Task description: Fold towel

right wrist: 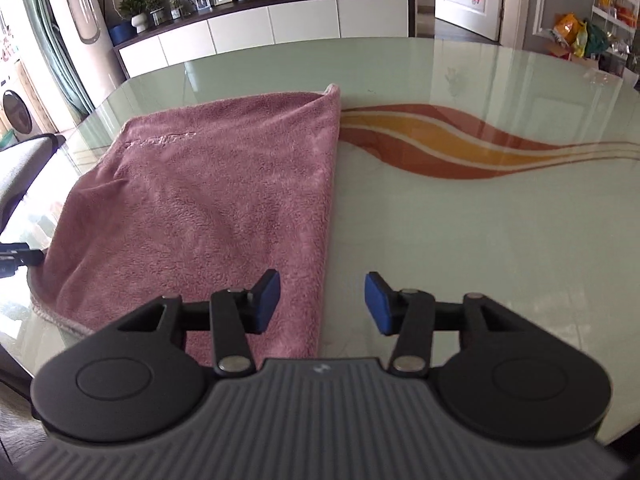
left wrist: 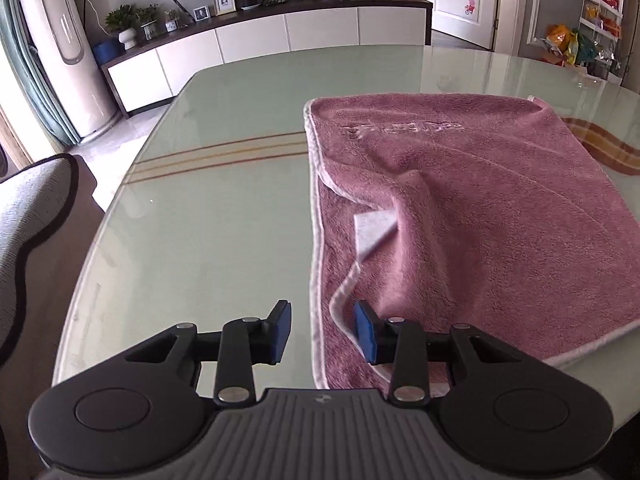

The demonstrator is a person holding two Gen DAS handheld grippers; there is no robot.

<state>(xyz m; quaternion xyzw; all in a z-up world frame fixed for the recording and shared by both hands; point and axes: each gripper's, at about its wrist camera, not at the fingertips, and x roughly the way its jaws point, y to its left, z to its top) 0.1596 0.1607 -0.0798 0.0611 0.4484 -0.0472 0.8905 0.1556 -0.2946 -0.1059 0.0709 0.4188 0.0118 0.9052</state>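
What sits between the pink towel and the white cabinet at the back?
Nothing: only bare glass tabletop between the pink towel and the white cabinet, then a strip of floor. Both wrist views show it.

The pink towel (left wrist: 480, 208) runs off the right edge of the left wrist view, so its far side is cut off there, and its near hem disappears behind the left gripper (left wrist: 322, 332). A white label (left wrist: 374, 232) is half tucked under a fold — nothing on it can be read. The embossed lettering (right wrist: 160, 139) on the towel is too faint to make out. In the right wrist view the towel's near edge is covered by the right gripper (right wrist: 322, 304) (its body fills the bottom of the picture). At that view's left edge a dark piece (right wrist: 16, 260) is cut off — too little shows to name it.
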